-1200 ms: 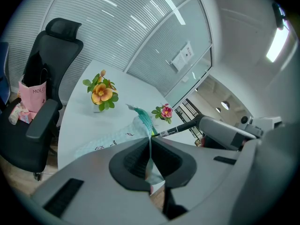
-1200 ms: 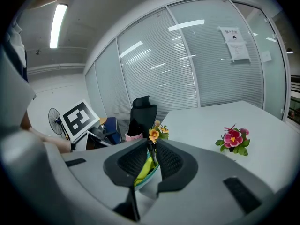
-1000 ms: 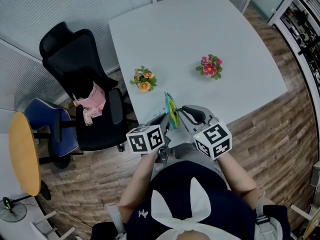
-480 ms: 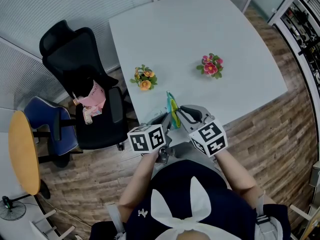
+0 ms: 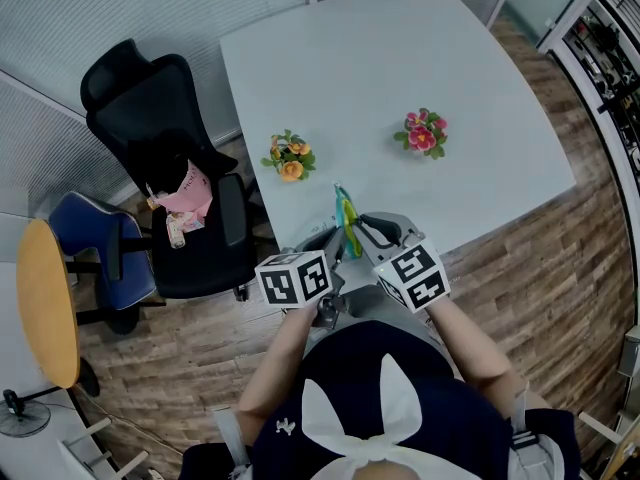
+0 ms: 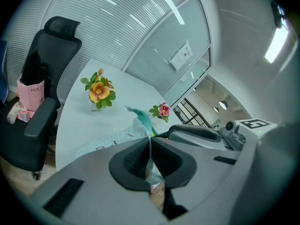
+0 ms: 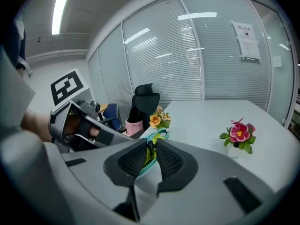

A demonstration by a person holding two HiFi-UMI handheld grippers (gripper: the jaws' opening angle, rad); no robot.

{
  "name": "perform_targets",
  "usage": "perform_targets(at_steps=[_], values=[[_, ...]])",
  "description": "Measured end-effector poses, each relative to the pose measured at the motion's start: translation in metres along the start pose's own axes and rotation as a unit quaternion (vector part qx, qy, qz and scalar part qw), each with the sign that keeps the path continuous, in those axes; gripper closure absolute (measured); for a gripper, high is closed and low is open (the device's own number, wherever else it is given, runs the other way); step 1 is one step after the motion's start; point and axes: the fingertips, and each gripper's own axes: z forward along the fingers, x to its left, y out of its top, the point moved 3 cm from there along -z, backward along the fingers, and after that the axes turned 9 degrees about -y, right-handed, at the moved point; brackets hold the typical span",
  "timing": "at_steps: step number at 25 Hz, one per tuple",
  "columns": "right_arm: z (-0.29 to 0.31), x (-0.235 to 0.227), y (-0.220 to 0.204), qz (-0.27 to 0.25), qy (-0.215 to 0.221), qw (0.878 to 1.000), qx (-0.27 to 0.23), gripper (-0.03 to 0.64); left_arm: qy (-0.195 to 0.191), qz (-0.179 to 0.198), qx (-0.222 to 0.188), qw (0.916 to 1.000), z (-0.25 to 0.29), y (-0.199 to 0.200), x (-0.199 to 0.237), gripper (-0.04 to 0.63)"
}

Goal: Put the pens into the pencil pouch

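Pencil pouch (image 6: 136,125) sits pinched in left tongs (image 6: 150,139), green pen (image 7: 149,154) between right tongs (image 7: 152,144).

Pink bag (image 6: 31,92) on the black office chair (image 6: 52,55): printed word starting "MOL", remaining letters not clear. Two white sheets (image 7: 247,37) posted on the glass wall (image 7: 206,60) carry print, too small to read. Pencil pouch (image 6: 121,138) on the counter (image 6: 77,118) has small dark marks, also unreadable.
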Motion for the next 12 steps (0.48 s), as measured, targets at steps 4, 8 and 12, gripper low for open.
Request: perform_targets(at_steps=[4,8,12], values=[[0.0030,0.0010,-0.0023,-0.005,0.001,1.000,0.005,0.551,0.000,-0.001,0.000,1.0000,0.0003,-0.0005,-0.0012,0.566],[0.0070,0.0016,-0.0061,-0.013,0.001,1.000,0.010,0.549,-0.001,0.001,0.001,1.0000,0.0016,-0.0018,-0.0024,0.566],[0.0104,0.0011,-0.0092,-0.017,0.002,1.000,0.016,0.549,0.000,0.001,0.000,1.0000,0.0016,-0.0009,-0.0030,0.566]])
